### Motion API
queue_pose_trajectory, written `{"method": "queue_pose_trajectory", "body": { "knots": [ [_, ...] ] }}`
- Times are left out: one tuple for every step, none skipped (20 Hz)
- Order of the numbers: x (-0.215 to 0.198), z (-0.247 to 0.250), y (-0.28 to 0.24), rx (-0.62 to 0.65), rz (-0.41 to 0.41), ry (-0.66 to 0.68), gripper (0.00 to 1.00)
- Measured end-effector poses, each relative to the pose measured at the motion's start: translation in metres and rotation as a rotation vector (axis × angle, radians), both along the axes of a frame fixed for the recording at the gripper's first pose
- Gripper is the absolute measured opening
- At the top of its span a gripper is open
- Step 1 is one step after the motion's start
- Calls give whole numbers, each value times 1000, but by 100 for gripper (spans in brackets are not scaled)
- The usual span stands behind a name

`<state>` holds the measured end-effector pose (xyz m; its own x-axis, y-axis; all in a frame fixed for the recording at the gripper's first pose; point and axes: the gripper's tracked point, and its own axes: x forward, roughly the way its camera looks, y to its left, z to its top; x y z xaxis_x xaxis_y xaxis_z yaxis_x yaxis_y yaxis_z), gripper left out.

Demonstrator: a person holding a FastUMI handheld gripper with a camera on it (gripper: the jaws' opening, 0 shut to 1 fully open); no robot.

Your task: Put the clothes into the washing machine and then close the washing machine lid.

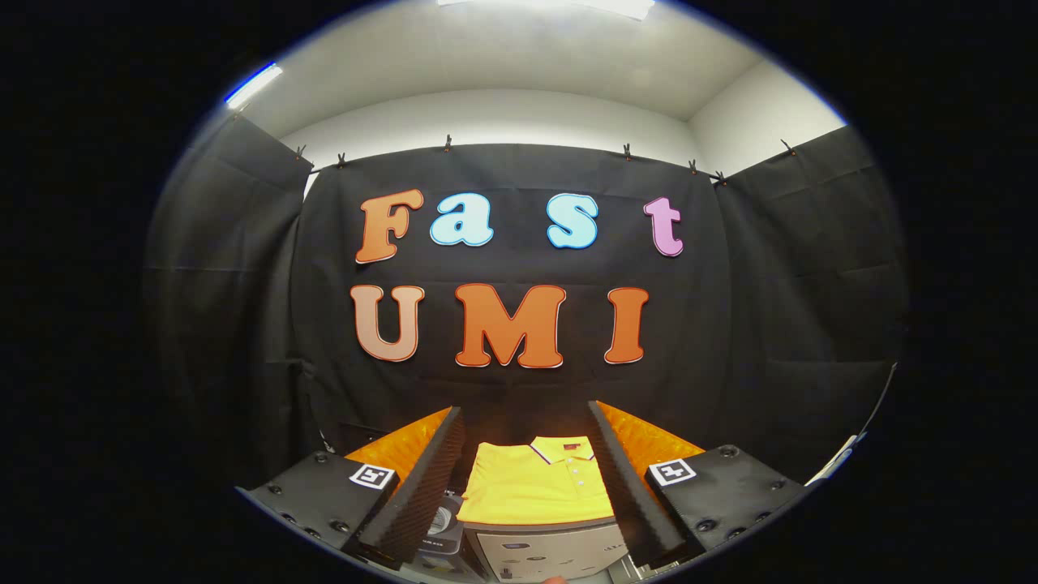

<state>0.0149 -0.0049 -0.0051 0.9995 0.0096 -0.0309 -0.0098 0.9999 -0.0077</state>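
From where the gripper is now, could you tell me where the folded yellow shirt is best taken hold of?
I would pinch the near folded edge of the yellow polo shirt, coming straight forward. It lies flat and folded on the white appliance, collar on the far side, its near hem at the top's front edge. The gripper is open, its fingers either side of the shirt, not touching.

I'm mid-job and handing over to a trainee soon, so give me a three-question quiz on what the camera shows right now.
1. True or false: the hand-held gripper is shut on the yellow shirt.
2. Where does the shirt lie? A) hung on the black cloth wall B) folded on top of the washing machine, seen between the fingers C) on the floor
3. Fill in: the shirt has a collar and a row of ___ down its front.

Key:
1. False; the fingers stand wide apart, touching nothing.
2. B
3. buttons
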Motion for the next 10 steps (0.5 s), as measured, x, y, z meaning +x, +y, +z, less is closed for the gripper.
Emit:
{"method": "queue_pose_trajectory", "body": {
  "knots": [
    [1,0,-2,0,-1,1,98],
    [3,-1,-3,3,3,2,98],
    [7,0,-3,5,9,2,98],
    [9,1,-5,7,10,1,98],
    [13,-1,-9,7,5,5,98],
    [18,-4,-15,9,2,12,98],
    [23,-7,-18,14,4,20,98],
    [31,-9,-21,20,5,29,98],
    [41,-11,-25,24,6,38,98],
    [52,-16,-29,24,3,52,98]
  ]
}}
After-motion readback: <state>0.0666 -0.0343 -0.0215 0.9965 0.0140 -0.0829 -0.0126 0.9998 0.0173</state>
